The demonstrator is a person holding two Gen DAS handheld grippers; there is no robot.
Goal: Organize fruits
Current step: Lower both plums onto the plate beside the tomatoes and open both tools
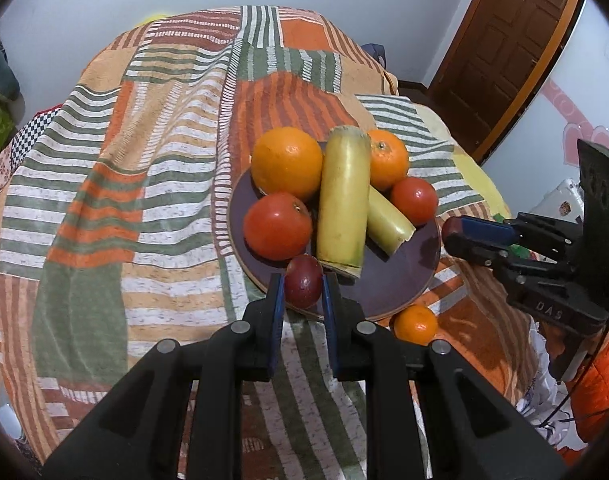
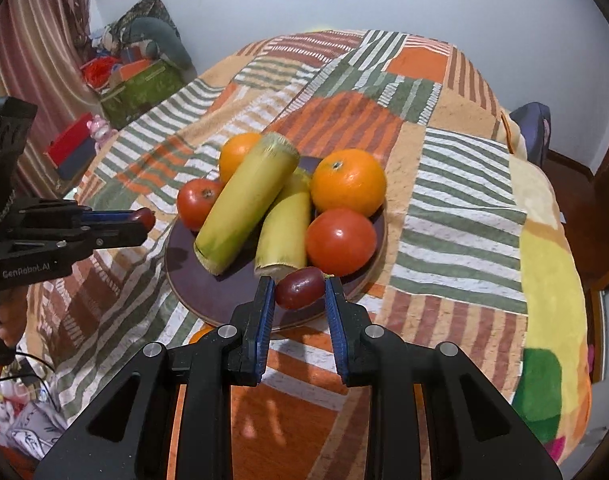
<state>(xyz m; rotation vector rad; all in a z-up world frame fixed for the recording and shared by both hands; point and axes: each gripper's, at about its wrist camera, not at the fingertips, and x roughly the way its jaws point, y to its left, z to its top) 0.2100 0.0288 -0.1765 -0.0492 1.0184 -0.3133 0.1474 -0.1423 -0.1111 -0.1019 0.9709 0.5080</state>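
1. Dark-red, oval grapes: you hold one in each gripper. The left gripper (image 1: 302,286) has its jaws closed on a grape (image 1: 303,286) at lower centre, over the near rim of the round dark-purple plate (image 1: 400,280).
2. The right gripper (image 2: 299,288) clamps its own grape (image 2: 299,288), long axis crosswise between the jaws.
3. Both hover level, just short of the piled fruit.
4. The small orange mandarin (image 1: 415,324) lies off the plate, on the striped blanket, nearer your right.

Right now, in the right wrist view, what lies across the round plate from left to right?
Left red tomato → long yellow-green cane piece → shorter cane piece → right red tomato.
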